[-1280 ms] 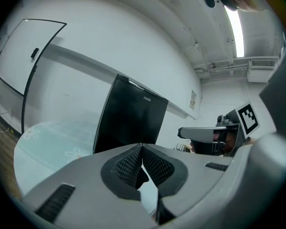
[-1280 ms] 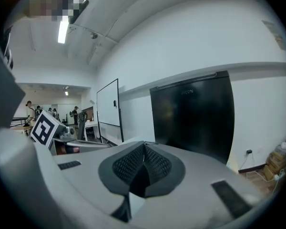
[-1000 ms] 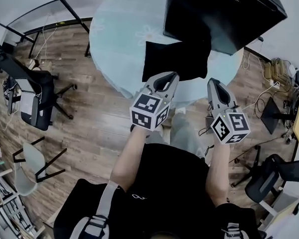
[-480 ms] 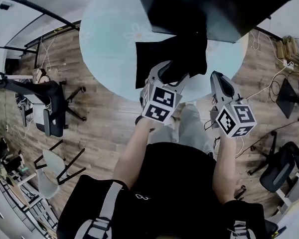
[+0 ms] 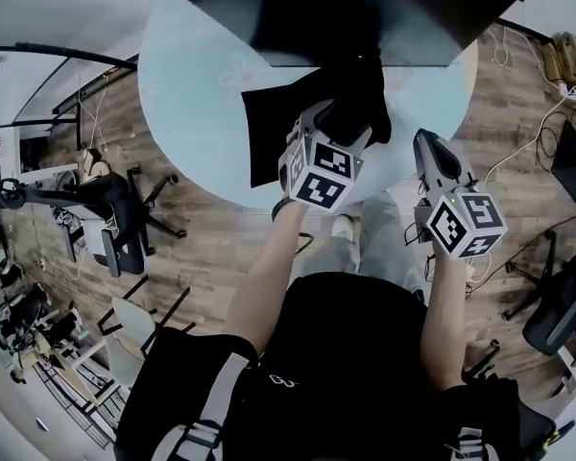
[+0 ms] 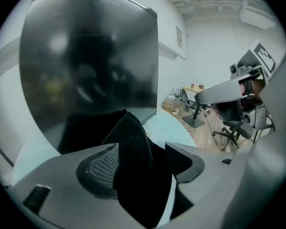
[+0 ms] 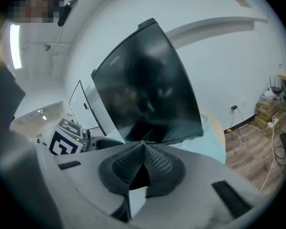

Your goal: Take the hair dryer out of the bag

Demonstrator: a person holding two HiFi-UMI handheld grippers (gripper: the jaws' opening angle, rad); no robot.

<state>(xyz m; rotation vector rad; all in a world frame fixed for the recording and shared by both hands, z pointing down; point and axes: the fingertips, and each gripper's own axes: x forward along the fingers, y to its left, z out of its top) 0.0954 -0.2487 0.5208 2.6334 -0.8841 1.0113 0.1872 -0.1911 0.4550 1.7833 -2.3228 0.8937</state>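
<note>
On the round pale table [image 5: 192, 94], a black bag [image 5: 278, 133] lies in front of a big dark monitor [image 5: 365, 8]. The hair dryer cannot be made out in any view; only the bag's dark cloth shows. The bag's far edge merges with the monitor's black base, so its outline is hard to trace there.

The left gripper [image 5: 338, 128] is over the bag's right part, its tips lost against the black cloth in the head view. In the left gripper view its jaws are opening, already wide apart, with a raised fold of the bag between them, lying against one jaw's ribbed pad.

The right gripper [image 5: 430, 147] hangs beside the table's rim, apart from the bag. Its jaws are pressed together with nothing between them.

The monitor's top is cut off in the head view.
</note>
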